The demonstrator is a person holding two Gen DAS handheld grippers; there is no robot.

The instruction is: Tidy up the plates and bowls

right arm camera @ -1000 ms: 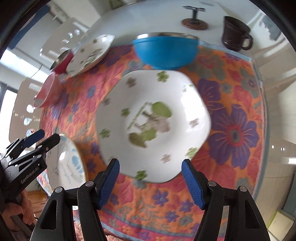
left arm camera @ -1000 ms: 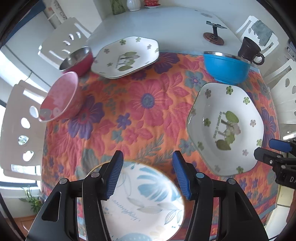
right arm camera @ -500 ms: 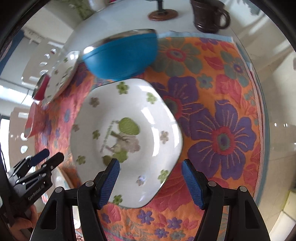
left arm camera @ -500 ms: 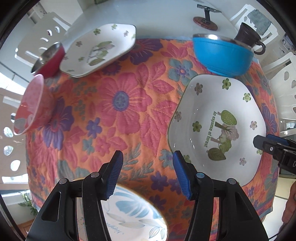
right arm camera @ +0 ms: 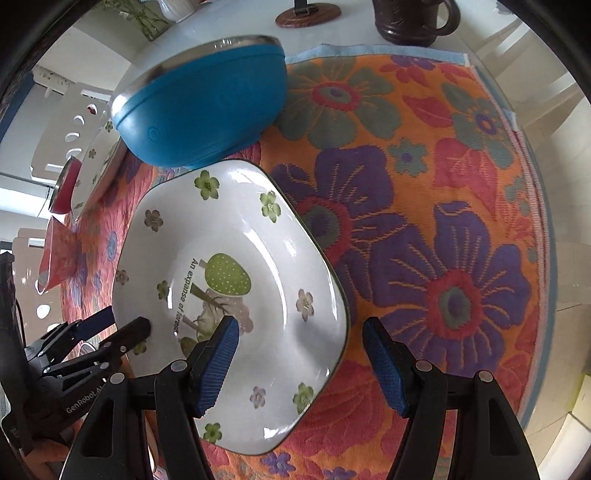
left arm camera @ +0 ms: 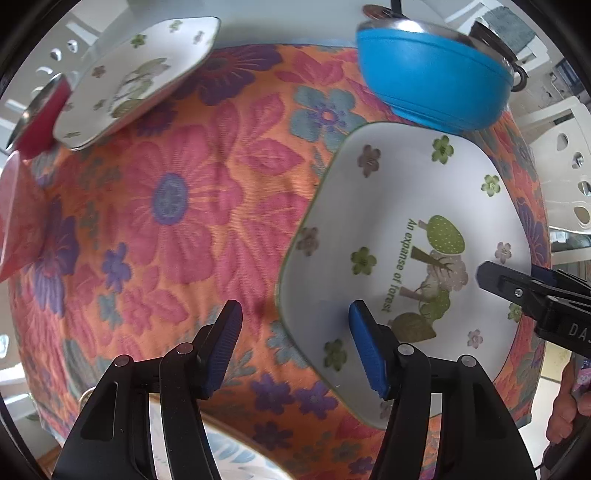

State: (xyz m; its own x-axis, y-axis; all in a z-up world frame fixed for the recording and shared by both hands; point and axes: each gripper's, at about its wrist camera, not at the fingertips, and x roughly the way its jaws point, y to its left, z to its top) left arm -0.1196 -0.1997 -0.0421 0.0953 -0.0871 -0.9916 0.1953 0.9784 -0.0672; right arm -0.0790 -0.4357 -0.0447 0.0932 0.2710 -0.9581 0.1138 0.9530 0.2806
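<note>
Left gripper [left arm camera: 293,345] is seen nearest in its own view, jaws opening, set astride the left rim of the white forest plate [left arm camera: 413,236]; nothing is pinched, one pad over the cloth, one over the plate. Right gripper [right arm camera: 300,360] is held half-wide and unloaded, straddling the plate's right rim, left pad above the glazed well, right pad above the floral cloth [right arm camera: 443,229].

The plate is lying flat on the cloth near the table's front edge, the blue bowl [right arm camera: 207,107] touching or just behind its far rim. Plate is judged stiff glazed ceramic: fairly heavy, slick, chippable. The thin raised rim is judged the only hold, best taken on both sides at once, pads well onto the lip.

Shown only by the left view: a leaf-print plate [left arm camera: 229,454] under the gripper, a second forest plate [left arm camera: 136,77] far left with a red bowl [left arm camera: 40,122] beside it, and a pink bowl. Shown better by the right view: glare on the glaze, a brown mug [right arm camera: 413,18] and a small stand beyond the cloth
</note>
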